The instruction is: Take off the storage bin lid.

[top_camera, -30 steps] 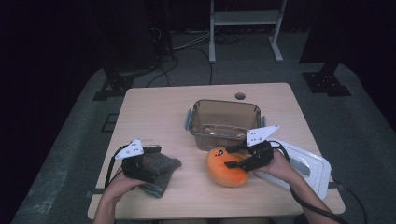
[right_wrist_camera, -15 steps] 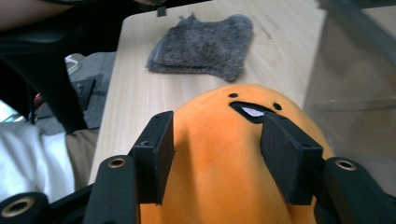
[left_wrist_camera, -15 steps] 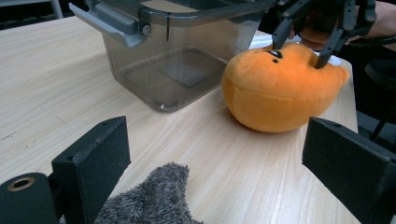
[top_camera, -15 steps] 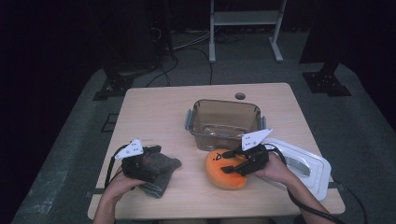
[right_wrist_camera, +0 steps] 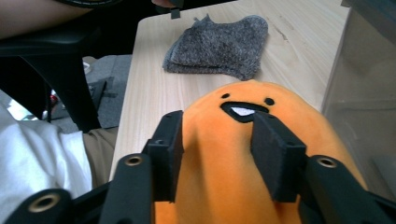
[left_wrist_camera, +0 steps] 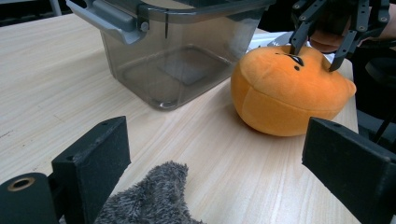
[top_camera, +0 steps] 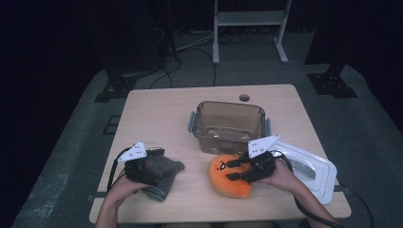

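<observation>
Since a second ago my right gripper [top_camera: 233, 170] has slid off the white lid [top_camera: 311, 166] and onto the orange plush toy [top_camera: 227, 176], and its jaws have just been closing, with the toy's top between them. In the right gripper view the two black pads press into the plush on either side of its stitched mouth, so I am pinching the toy, which lies on the table [top_camera: 161, 111] right under that gripper. The clear plastic tub [top_camera: 229, 124] stands just beyond the toy, close to touching it, and the lid lies behind my right hand [top_camera: 281, 176], by my wrist.

My left gripper [top_camera: 157, 159] has stayed where it was, resting over the grey fuzzy cloth [top_camera: 164, 172]. In the left gripper view its jaws stand wide apart, with a corner of the cloth low between them and neither pad pressing on it. Ahead of those jaws I see the tub, and to its right the toy with my right gripper's fingers on top of it
</observation>
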A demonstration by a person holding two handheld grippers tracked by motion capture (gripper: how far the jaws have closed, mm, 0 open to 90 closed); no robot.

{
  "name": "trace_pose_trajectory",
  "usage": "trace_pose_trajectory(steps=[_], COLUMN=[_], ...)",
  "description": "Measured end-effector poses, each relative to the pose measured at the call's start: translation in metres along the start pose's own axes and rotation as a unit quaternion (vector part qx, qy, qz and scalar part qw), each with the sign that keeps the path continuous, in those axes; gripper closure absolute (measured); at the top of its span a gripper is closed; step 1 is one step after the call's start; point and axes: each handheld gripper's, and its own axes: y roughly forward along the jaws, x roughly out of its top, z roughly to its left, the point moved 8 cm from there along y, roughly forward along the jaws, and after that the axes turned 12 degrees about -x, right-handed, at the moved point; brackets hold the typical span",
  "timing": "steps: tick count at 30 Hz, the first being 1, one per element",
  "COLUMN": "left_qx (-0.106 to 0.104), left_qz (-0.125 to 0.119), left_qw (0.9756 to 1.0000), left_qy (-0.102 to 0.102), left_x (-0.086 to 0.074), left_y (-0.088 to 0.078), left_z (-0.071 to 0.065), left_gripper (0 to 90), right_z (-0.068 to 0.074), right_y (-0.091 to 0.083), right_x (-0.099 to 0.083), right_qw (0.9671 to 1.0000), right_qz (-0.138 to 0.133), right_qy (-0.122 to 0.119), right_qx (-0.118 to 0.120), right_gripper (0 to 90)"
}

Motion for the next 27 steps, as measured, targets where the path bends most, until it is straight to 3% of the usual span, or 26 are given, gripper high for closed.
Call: trace_pose_trajectory(steps=[7, 8, 14, 23, 27], left_qx=[0.001, 0.001, 0.002, 0.001, 0.0], left_qz=[0.001, 0.001, 0.001, 0.002, 0.003], left_qw=[1.0, 1.0, 1.0, 1.0, 1.0], left_qy=[-0.003, -0.003, -0.004, -0.005, -0.004], left_x=[-0.001, -0.001, -0.001, -0.002, -0.002], left_y=[0.0, 0.0, -0.001, 0.0, 0.0], left_z=[0.001, 0.001, 0.001, 0.001, 0.001], left_gripper=[6.8, 6.8, 6.8, 6.8, 6.9], right_z=[0.001, 0.001, 0.0, -0.007, -0.012], right_y=[0.0, 0.001, -0.001, -0.006, -0.007], right_x=[-0.001, 0.0, 0.005, 0.011, 0.012], right_qw=[0.9989, 0.9979, 0.9956, 0.9964, 0.9966], right_qz=[0.0, 0.0, -0.003, -0.019, -0.014], right_qy=[-0.035, -0.048, -0.065, -0.037, -0.028], right_qx=[-0.033, -0.042, -0.067, -0.073, -0.077], right_gripper=[57.3, 54.7, 47.2, 41.6, 39.4])
